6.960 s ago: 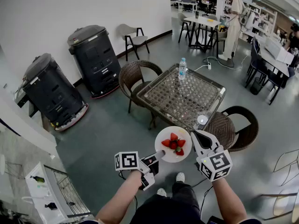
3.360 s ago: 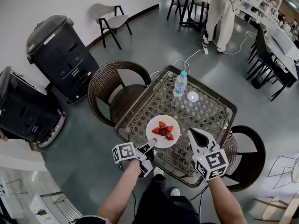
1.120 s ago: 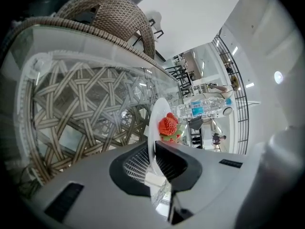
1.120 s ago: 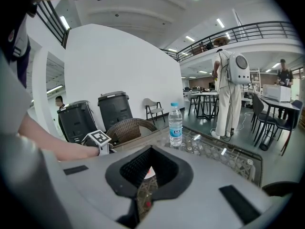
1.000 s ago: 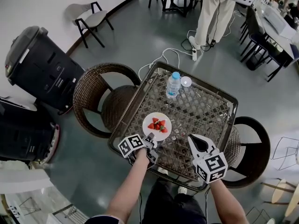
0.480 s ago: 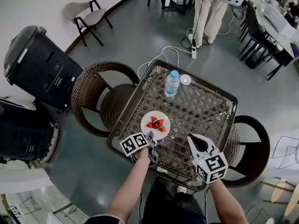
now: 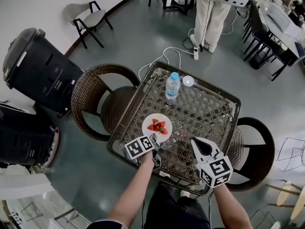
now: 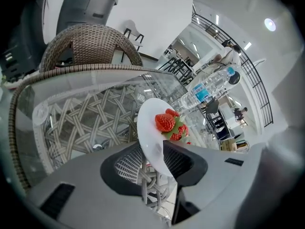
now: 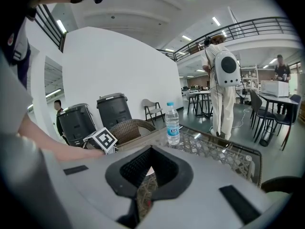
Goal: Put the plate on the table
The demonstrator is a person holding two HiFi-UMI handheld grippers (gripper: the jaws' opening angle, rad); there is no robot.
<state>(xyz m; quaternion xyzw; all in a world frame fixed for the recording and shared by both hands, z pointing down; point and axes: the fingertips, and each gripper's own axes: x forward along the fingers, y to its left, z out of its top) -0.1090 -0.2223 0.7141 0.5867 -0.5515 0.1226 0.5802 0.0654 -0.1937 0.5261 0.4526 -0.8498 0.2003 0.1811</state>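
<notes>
A white plate [image 7: 157, 121] with strawberries [image 7: 157, 127] rests on the glass-topped wicker table [image 7: 224, 109], near its front left. My left gripper [image 7: 153, 139] is at the plate's near rim. In the left gripper view the plate [image 8: 148, 128] still reaches between the jaws, which are opening, and a gap shows beside the left pad. My right gripper [image 7: 194, 141] hovers over the table's front right, shut and empty, its tips [image 9: 151, 148] meeting.
A water bottle [image 7: 172, 85] and a small white disc [image 7: 188, 80] stand at the table's far side. Wicker chairs [image 7: 93, 99] [image 7: 255, 144] flank the table. Black bins [image 7: 40, 66] are at the left, and a person [image 7: 209, 8] stands beyond a floor cable.
Seconds ago the plate was carried in the air; now it lies on the table. Over the last second the left jaws have spread apart around its rim. The right gripper has barely moved.
</notes>
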